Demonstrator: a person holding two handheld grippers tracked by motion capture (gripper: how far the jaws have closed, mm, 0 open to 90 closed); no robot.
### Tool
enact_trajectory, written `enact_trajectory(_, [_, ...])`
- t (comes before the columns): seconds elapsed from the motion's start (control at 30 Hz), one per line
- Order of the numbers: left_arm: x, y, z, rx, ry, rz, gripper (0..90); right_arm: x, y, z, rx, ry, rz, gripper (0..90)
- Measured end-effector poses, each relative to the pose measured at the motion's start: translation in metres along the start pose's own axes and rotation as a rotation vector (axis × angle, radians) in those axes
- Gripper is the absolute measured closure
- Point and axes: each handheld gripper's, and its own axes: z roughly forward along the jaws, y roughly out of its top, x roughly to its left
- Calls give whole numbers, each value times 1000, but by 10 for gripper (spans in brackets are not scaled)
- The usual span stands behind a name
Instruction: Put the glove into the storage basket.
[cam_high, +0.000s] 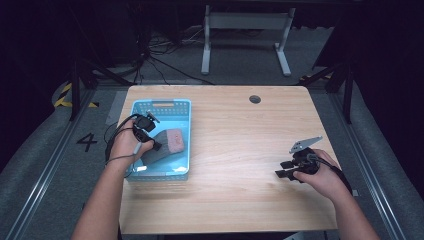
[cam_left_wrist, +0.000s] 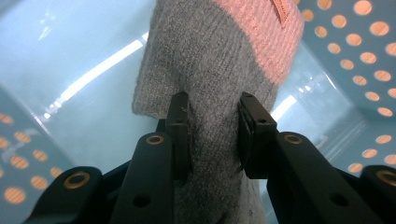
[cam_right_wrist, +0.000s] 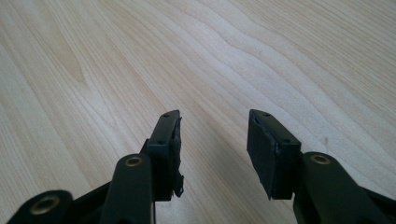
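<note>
One container stands on the wooden table (cam_high: 240, 165): a light-blue perforated basket (cam_high: 162, 106) at the table's left side. In the high view it holds a single knitted item (cam_high: 165, 146), grey over most of its length with a pink band at the far end, lying along the basket floor toward the right wall. The left hand (cam_high: 127, 146) reaches over the basket's left rim, forearm entering from the bottom edge, and the left gripper (cam_high: 150, 142) points down into the basket at the grey end of the knit. The right hand (cam_high: 322, 177) rests over the table's right side, well apart from the basket, with the right gripper (cam_high: 286, 169) pointing left across the bare wood and its grey three-cornered plate uppermost.

Left gripper view: the basket's pale blue floor and hole-patterned walls (cam_left_wrist: 355, 51) surround the knitted item (cam_left_wrist: 210, 70). The grey portion runs up between the two black jaws, and the pink band with a small sewn label lies at the top. Both pads (cam_left_wrist: 180, 126) press against the grey fabric from either side, so the left gripper (cam_left_wrist: 212, 128) grips a fold of the knit at a partly closed setting.

Right gripper view: the right gripper (cam_right_wrist: 215, 144) looks along the wood grain of the table (cam_right_wrist: 140, 56). Its jaws stand wide apart with nothing between the pads, just above the tabletop.
</note>
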Motion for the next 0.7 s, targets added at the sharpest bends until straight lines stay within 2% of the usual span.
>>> enact_trajectory(0.1, [-1,2,4,6,-16,17,697,0,0,-1,-4,1,3,557])
enact_trajectory(0.3, [3,6,12,32,6,43,689,0,0,-1,-8,4,-1,555])
enact_trajectory(0.43, [5,9,15,37,56,68,653,0,0,0,-9,7,-3,553])
enact_trajectory(0.53, [7,9,17,17,73,98,582,0,1,0,-10,10,-6,551])
enact_trajectory(0.6, [10,9,19,5,115,112,515,1,2,0,-12,15,-11,544])
enact_trajectory(0.63, [11,9,19,-1,128,115,480,1,2,0,-12,15,-12,543])
enact_trajectory(0.7, [13,8,18,-8,143,106,479,1,3,0,-15,15,-11,542])
